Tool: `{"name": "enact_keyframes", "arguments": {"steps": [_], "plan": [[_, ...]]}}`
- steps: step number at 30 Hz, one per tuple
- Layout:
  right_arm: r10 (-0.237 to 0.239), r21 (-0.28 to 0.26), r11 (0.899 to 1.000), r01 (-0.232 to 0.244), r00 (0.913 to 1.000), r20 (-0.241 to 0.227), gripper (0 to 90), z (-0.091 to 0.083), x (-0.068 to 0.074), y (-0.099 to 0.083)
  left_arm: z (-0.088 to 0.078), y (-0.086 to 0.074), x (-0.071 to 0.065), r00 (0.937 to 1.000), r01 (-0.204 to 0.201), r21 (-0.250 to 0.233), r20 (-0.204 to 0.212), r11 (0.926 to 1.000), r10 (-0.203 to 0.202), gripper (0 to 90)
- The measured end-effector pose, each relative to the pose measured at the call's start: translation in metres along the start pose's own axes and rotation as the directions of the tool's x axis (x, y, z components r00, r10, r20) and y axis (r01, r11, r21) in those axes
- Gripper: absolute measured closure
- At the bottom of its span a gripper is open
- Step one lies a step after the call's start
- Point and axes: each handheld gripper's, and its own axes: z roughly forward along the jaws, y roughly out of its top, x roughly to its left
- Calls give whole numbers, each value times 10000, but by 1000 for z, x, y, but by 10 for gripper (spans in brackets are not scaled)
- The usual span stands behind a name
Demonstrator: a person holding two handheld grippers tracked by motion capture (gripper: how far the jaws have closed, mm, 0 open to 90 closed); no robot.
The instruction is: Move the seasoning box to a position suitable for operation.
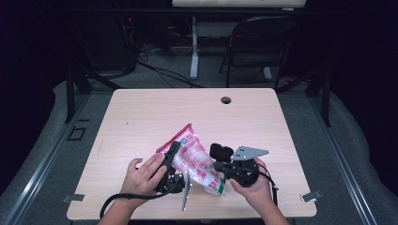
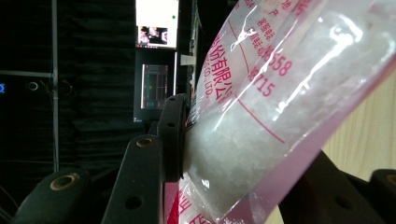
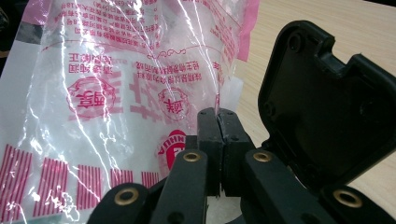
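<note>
A clear plastic bag [image 1: 195, 157] with pink print and white contents is held up over the near part of the wooden table [image 1: 141, 117]. My left gripper [image 1: 172, 157] is shut on its left side. In the left gripper view the bag [image 2: 261, 116] bulges between the jaws of the left gripper [image 2: 247, 154], and one pad [image 2: 173, 135] presses into it. My right gripper [image 1: 217, 165] meets the bag's lower right part. In the right gripper view the jaws of the right gripper [image 3: 218, 116] are pressed together on the edge of the bag [image 3: 116, 84].
A cable hole [image 1: 226, 100] sits near the table's far edge. Beyond the table stand a folding chair [image 1: 263, 42] and a white desk leg [image 1: 194, 51]. Lit screens [image 2: 156, 28] glow in the dark background. Bare tabletop lies to the left and far side.
</note>
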Motion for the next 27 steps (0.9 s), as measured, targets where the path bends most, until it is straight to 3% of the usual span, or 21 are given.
{"name": "enact_keyframes", "arguments": {"steps": [27], "plan": [[23, -15, 10000, -23, 10000, -32, 894, 1, 0, -1, -2, 2, 2, 9999, 66, -100, -124, 9999, -67, 640]]}}
